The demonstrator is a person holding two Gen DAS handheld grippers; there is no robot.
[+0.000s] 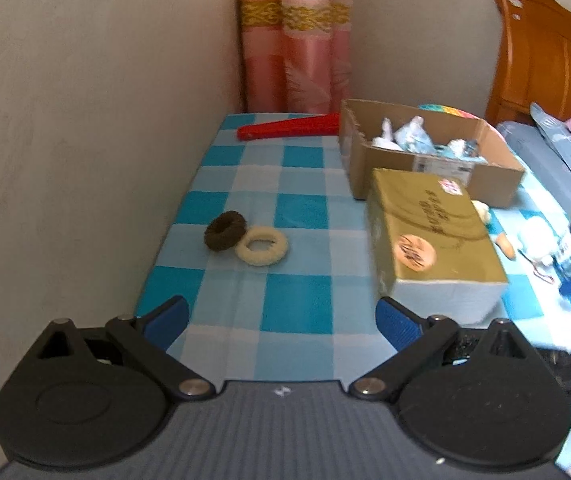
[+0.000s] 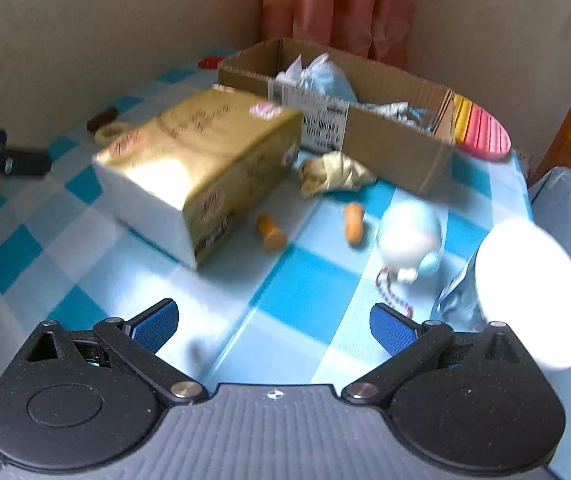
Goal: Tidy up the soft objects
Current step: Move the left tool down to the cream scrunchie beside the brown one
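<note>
A brown fuzzy hair tie (image 1: 224,230) and a cream one (image 1: 261,245) lie touching on the blue checked tablecloth (image 1: 285,308). My left gripper (image 1: 281,324) is open and empty, well short of them. My right gripper (image 2: 273,332) is open and empty above the cloth. Ahead of it lie a blue-and-white plush toy (image 2: 409,240), a beige soft bundle (image 2: 335,174) and two orange pieces (image 2: 271,234) (image 2: 353,222). An open cardboard box (image 2: 385,136) (image 1: 365,160) holds pale blue soft items (image 2: 321,76).
A gold tissue box (image 1: 429,236) (image 2: 205,164) lies in front of the cardboard box. A red object (image 1: 289,127) lies at the far edge by the curtain. A white lidded container (image 2: 529,292) stands at the right. A wall runs along the left; a bed lies at the right.
</note>
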